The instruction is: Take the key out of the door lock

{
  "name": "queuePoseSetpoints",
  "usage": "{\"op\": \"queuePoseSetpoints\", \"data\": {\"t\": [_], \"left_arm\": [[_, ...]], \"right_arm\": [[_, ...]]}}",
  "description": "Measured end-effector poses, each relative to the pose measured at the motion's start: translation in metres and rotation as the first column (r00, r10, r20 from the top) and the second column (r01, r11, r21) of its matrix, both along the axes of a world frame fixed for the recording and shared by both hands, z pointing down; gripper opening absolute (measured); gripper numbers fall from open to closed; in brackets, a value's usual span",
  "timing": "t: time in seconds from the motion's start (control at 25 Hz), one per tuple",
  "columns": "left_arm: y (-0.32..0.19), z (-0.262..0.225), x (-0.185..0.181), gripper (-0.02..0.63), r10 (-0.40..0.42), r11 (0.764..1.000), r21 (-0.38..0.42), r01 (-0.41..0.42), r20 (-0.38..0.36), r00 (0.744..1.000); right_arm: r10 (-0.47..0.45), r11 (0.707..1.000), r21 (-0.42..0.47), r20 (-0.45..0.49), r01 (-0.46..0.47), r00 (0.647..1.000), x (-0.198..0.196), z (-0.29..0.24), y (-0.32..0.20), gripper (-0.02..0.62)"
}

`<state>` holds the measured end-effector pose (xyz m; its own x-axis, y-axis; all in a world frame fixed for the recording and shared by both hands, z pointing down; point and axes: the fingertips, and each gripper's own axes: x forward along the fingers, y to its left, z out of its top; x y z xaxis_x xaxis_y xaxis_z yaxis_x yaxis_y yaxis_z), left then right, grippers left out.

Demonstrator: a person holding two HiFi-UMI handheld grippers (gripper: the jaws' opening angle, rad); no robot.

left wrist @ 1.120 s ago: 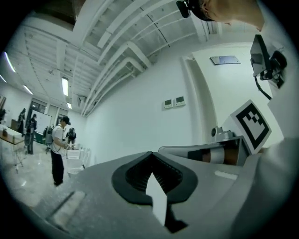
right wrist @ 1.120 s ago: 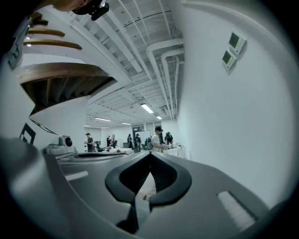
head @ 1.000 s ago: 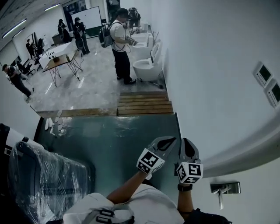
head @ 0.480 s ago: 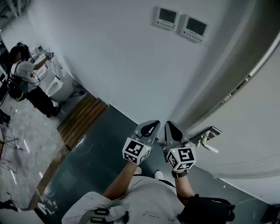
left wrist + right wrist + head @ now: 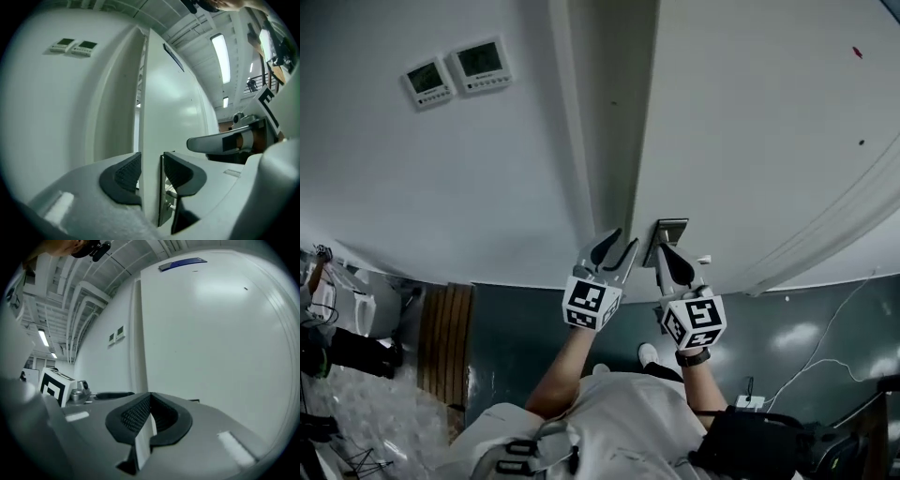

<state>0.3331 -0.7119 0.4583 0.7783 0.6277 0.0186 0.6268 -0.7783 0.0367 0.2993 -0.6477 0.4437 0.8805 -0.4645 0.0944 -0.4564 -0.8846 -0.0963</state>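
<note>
A white door (image 5: 750, 122) stands ajar, its edge (image 5: 614, 112) running up the middle of the head view. A metal lock plate (image 5: 669, 229) sits on the door face near that edge. My left gripper (image 5: 615, 247) straddles the door edge (image 5: 151, 140) and its jaws are opening, with the lock plate (image 5: 165, 199) and small metal pins just inside the right pad. My right gripper (image 5: 667, 255) is shut just below the lock plate, beside a small pale piece (image 5: 703, 260). In the right gripper view a pale strip (image 5: 143, 444) shows under the closed pads. I cannot pick out the key.
Two wall control panels (image 5: 455, 70) hang on the wall left of the door frame. A wooden step (image 5: 445, 337) and a person (image 5: 337, 352) are at lower left. A cable (image 5: 825, 347) trails over the dark floor at right.
The head view has swung from the room round to the door. Both grippers have come up to the door edge and lock plate. The left jaws have parted around the door edge.
</note>
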Motion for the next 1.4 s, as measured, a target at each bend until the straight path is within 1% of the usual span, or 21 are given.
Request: {"op": "queuePoseSetpoints", "data": {"t": [0.04,0.12,0.24,0.28,0.36,0.48,0.56,0.68,0.76,0.88,1.0,1.04,1.08,1.12,1.16,1.24,1.28,1.32,1.36,1.4], "left_arm": [[0.009,0.003,0.005,0.165,0.013,1.000,0.015,-0.013,0.005,1.000],[0.019,0.009,0.017,0.195,0.014,0.999,0.035,-0.014,0.010,1.000],[0.025,0.015,0.037,0.199,-0.014,0.999,0.036,0.014,0.020,1.000],[0.025,0.016,0.042,0.196,-0.029,0.999,0.030,0.028,0.026,0.999],[0.022,0.018,0.048,0.126,-0.053,0.998,0.025,0.052,0.034,0.998],[0.021,0.018,0.048,0.115,-0.066,0.998,0.010,0.066,0.020,0.998],[0.020,0.018,0.048,0.114,-0.078,0.997,0.001,0.078,0.011,0.997],[0.020,0.019,0.048,0.112,-0.093,0.996,-0.007,0.093,0.008,0.996],[0.020,0.018,0.047,0.112,-0.096,0.995,-0.013,0.096,0.003,0.995],[0.021,0.017,0.047,0.112,-0.104,0.994,-0.028,0.104,0.007,0.995],[0.019,0.017,0.047,0.112,-0.114,0.993,-0.043,0.114,0.014,0.993],[0.019,0.017,0.047,0.111,-0.117,0.992,-0.043,0.117,0.015,0.993],[0.019,0.017,0.048,0.112,-0.119,0.992,-0.043,0.119,0.014,0.993],[0.019,0.017,0.048,0.112,-0.120,0.992,-0.042,0.121,0.012,0.993],[0.020,0.017,0.047,0.112,-0.121,0.992,-0.041,0.122,0.011,0.993],[0.021,0.018,0.046,0.112,-0.122,0.992,-0.040,0.122,0.011,0.992],[0.021,0.018,0.046,0.112,-0.122,0.992,-0.038,0.123,0.011,0.992],[0.021,0.018,0.046,0.112,-0.122,0.992,-0.036,0.123,0.013,0.992],[0.020,0.018,0.046,0.112,-0.123,0.992,-0.035,0.123,0.014,0.992],[0.020,0.018,0.047,0.112,-0.123,0.992,-0.036,0.123,0.017,0.992]], "right_arm": [[0.024,1.000,0.003,0.010,-0.024,1.000,-0.001,0.003,0.011,0.003],[0.050,0.999,0.009,0.032,-0.050,0.998,-0.002,0.009,0.026,0.003],[0.061,0.998,0.018,0.068,-0.062,0.996,-0.001,0.020,0.039,0.003],[0.068,0.997,0.022,0.085,-0.070,0.994,-0.002,0.026,0.043,0.003],[0.094,0.995,0.032,0.125,-0.099,0.988,-0.002,0.040,0.051,0.003],[0.109,0.990,0.069,0.187,-0.124,0.976,-0.001,0.059,0.061,0.003],[0.101,0.989,0.084,0.236,-0.124,0.966,0.000,0.076,0.065,0.003],[0.073,0.994,0.060,0.306,-0.096,0.949,-0.005,0.105,0.066,0.003],[0.052,0.995,0.064,0.349,-0.079,0.936,-0.009,0.123,0.065,0.003],[0.007,0.993,0.104,0.419,-0.055,0.908,-0.012,0.150,0.061,0.003],[-0.062,0.983,0.182,0.471,-0.028,0.880,-0.013,0.173,0.054,0.003],[-0.085,0.976,0.217,0.482,-0.025,0.872,-0.012,0.179,0.052,0.005],[-0.109,0.966,0.256,0.497,-0.026,0.861,-0.011,0.185,0.049,0.052],[-0.134,0.954,0.297,0.517,-0.031,0.845,-0.010,0.192,0.047,0.203],[-0.155,0.941,0.336,0.538,-0.042,0.828,-0.009,0.199,0.047,0.283],[-0.176,0.909,0.407,0.568,-0.089,0.804,-0.006,0.213,0.049,0.272],[-0.184,0.887,0.447,0.577,-0.118,0.796,-0.003,0.220,0.051,0.270],[-0.200,0.857,0.494,0.582,-0.148,0.788,0.000,0.225,0.052,0.268],[-0.224,0.816,0.551,0.581,-0.176,0.782,0.004,0.228,0.052,0.262],[-0.252,0.765,0.611,0.576,-0.205,0.777,0.008,0.230,0.051,0.250]]}}
